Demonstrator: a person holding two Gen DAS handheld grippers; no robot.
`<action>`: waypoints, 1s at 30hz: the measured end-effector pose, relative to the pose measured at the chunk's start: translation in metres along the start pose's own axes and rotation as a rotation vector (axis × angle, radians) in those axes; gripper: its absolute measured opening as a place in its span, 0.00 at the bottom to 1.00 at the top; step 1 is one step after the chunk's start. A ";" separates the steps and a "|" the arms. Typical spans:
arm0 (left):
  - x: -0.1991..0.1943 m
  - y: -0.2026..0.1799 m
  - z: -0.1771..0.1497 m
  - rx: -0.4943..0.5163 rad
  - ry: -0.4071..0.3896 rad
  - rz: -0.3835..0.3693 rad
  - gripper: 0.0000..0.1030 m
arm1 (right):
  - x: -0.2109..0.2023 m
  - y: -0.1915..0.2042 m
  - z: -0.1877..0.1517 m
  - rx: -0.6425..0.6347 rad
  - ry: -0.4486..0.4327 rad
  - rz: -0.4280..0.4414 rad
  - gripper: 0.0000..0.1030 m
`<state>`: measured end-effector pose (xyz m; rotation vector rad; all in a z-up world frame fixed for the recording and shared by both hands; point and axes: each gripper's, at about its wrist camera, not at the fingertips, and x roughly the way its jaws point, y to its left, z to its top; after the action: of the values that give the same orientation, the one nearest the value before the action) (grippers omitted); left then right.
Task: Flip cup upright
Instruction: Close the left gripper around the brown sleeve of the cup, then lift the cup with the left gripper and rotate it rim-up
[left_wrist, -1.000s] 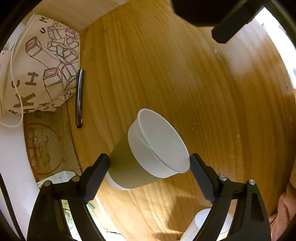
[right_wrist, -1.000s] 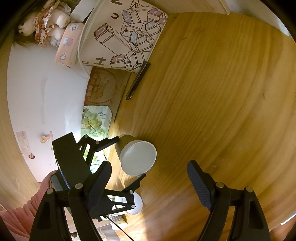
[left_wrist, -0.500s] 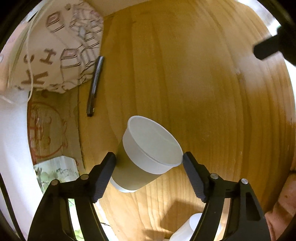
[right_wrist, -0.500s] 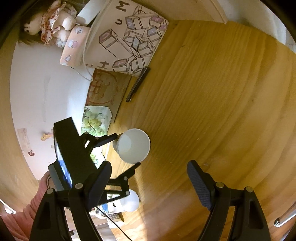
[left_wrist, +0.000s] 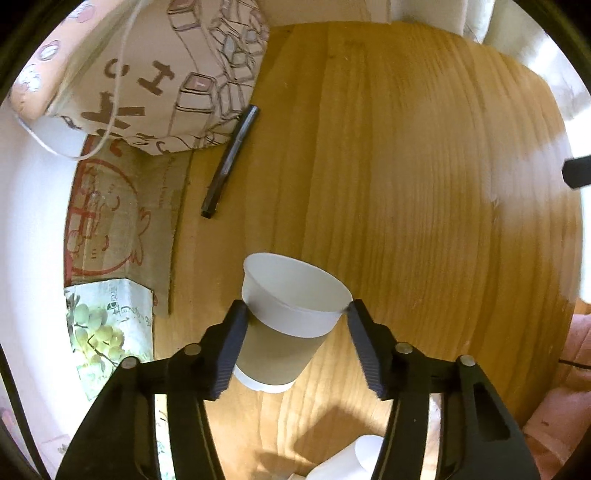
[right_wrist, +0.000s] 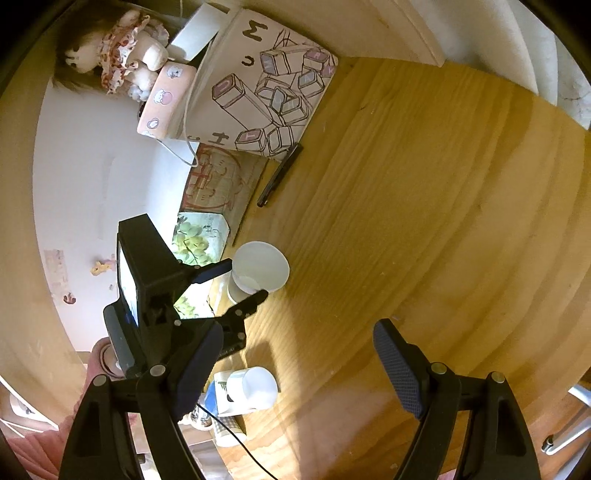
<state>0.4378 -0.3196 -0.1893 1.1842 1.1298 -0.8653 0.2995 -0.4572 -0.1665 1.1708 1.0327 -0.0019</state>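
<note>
A paper cup (left_wrist: 291, 325) with a white rim and brown sleeve stands nearly upright, mouth up, on the round wooden table (left_wrist: 424, 184) near its left edge. My left gripper (left_wrist: 295, 325) is shut on the cup, one finger on each side of it. The cup also shows in the right wrist view (right_wrist: 258, 271) with the left gripper (right_wrist: 245, 280) around it. My right gripper (right_wrist: 299, 354) is open and empty, above the table to the right of the cup.
A black pen (left_wrist: 231, 155) lies beyond the cup beside a printed paper bag (left_wrist: 166, 74). Flat cardboard (left_wrist: 122, 221) and a grape-print box (left_wrist: 107, 332) sit off the left edge. A white mug (right_wrist: 251, 387) lies near the table's front edge. A doll (right_wrist: 110, 62) stands behind the bag.
The left gripper has turned the cup from a sideways tilt to nearly upright, mouth up, and brought it down onto the table. The right gripper drew back a little.
</note>
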 end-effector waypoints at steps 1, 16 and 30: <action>-0.003 0.002 0.000 -0.007 -0.015 0.013 0.42 | -0.001 0.000 -0.001 -0.003 -0.001 -0.003 0.82; -0.012 0.019 -0.006 -0.172 -0.018 -0.024 0.11 | -0.015 0.001 -0.018 -0.032 0.010 -0.002 0.82; -0.014 0.028 -0.010 -0.180 -0.074 0.006 0.45 | -0.021 -0.005 -0.023 -0.020 -0.002 -0.005 0.82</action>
<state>0.4589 -0.3054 -0.1692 1.0000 1.1189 -0.7794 0.2702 -0.4528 -0.1567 1.1504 1.0318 0.0031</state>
